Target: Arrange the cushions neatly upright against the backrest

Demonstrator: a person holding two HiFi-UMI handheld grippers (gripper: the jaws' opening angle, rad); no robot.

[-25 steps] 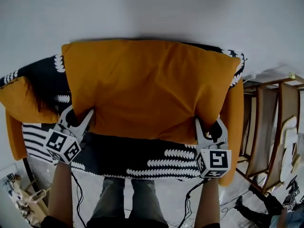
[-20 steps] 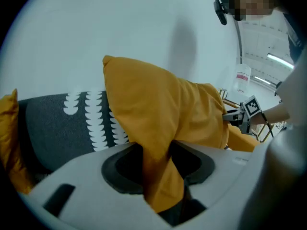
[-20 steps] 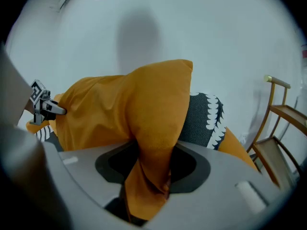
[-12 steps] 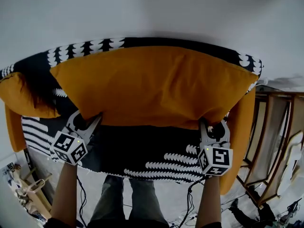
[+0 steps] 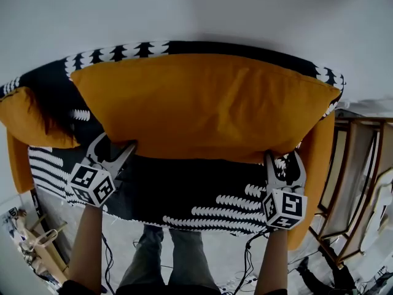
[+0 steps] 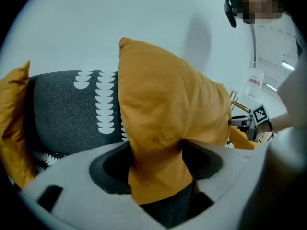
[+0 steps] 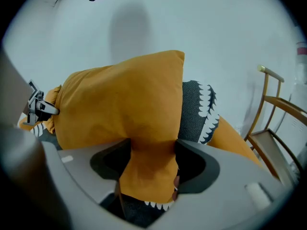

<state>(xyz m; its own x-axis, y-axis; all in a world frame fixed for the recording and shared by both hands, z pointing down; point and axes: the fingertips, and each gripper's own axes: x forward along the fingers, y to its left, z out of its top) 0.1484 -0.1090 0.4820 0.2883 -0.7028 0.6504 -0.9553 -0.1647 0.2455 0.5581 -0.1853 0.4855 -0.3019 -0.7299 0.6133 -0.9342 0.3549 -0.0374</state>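
Cushion (image 5: 202, 106) lowered, now upright against backrest (image 5: 116, 54) | left gripper (image 5: 116, 142): jaws just opened, cushion corner loose between them (right gripper (image 5: 283, 156) likewise)

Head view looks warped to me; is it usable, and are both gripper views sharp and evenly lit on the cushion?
Head view: heavy fisheye bows the backrest into an arc, yet the big orange cushion is sharp and evenly lit, no glare. Left gripper view: cushion crisp, dark vignette in the corners. Right gripper view: same vignette, a soft shadow on the wall.
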